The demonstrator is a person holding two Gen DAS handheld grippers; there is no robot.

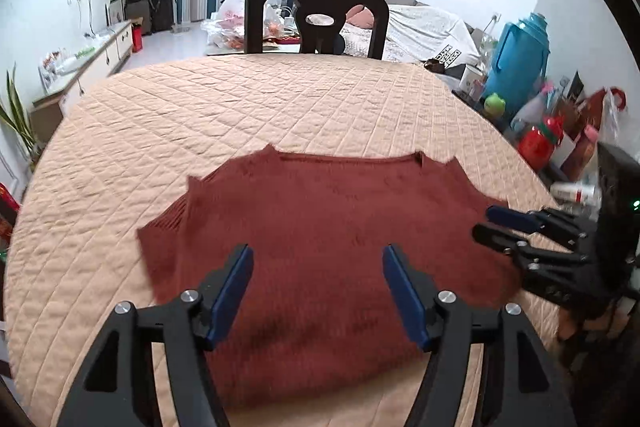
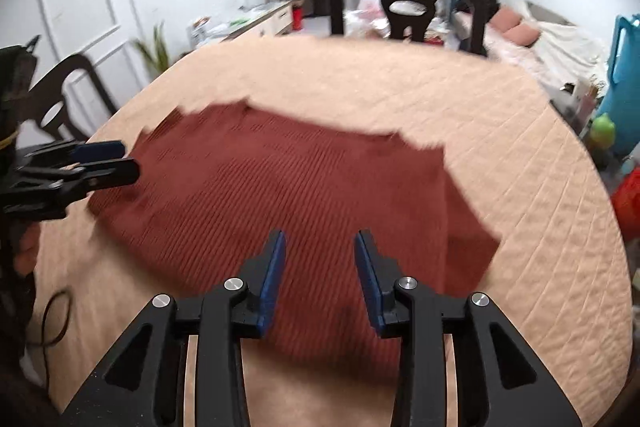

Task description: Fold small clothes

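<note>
A rust-red knitted sweater [image 1: 320,235] lies spread flat on the peach quilted table cover [image 1: 260,107], neck edge away from me. My left gripper [image 1: 318,255] is open and empty, hovering above the sweater's near middle. My right gripper [image 2: 320,241] is open and empty above the sweater [image 2: 260,187] on its near side. In the left wrist view the right gripper [image 1: 486,223] shows side-on at the sweater's right edge. In the right wrist view the left gripper [image 2: 128,159] shows side-on at the sweater's left edge.
A dark wooden chair [image 1: 316,15] stands at the table's far side, and another chair [image 2: 60,95] at the left. A blue thermos jug [image 1: 520,55], bottles and red packages [image 1: 540,143] crowd the right beside the table. A black cable [image 2: 56,319] lies near the left edge.
</note>
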